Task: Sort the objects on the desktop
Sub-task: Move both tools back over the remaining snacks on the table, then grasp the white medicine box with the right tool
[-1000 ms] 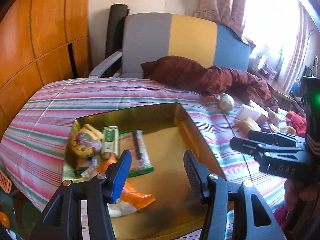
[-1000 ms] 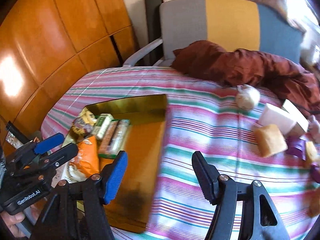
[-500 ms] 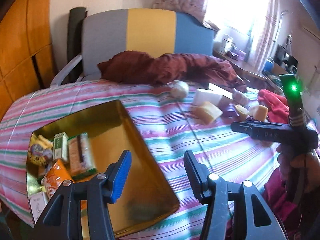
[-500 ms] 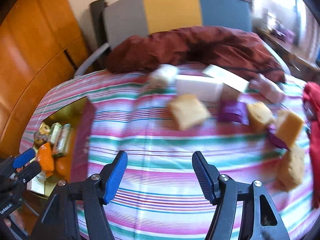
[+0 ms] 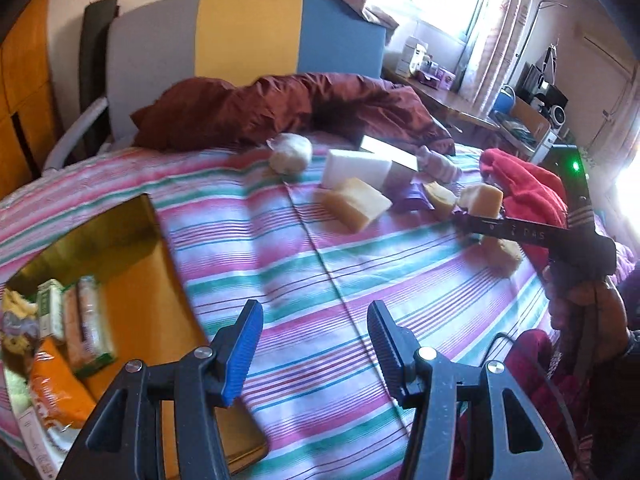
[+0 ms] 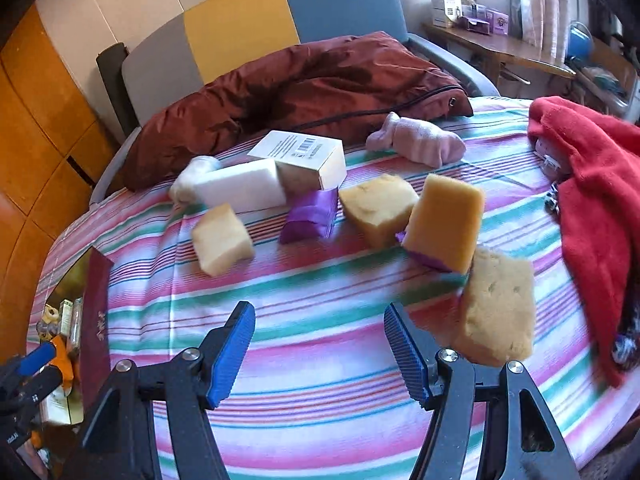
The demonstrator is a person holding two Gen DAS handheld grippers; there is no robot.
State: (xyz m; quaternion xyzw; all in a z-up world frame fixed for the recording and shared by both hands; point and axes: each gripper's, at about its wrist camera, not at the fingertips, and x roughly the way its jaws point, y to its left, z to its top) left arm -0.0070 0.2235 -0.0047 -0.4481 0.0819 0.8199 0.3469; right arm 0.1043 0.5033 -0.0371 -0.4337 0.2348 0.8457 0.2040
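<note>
Now four tan sponges [image 6: 221, 238] on striped cloth [image 6: 320, 300]; both grippers' jaws half-open, empty

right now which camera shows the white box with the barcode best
The right wrist view: the white box shows its barcode face whole, behind the white foam block. In the left wrist view only a blurred corner shows.

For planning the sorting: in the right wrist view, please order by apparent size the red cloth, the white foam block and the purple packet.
1. red cloth
2. white foam block
3. purple packet
</note>
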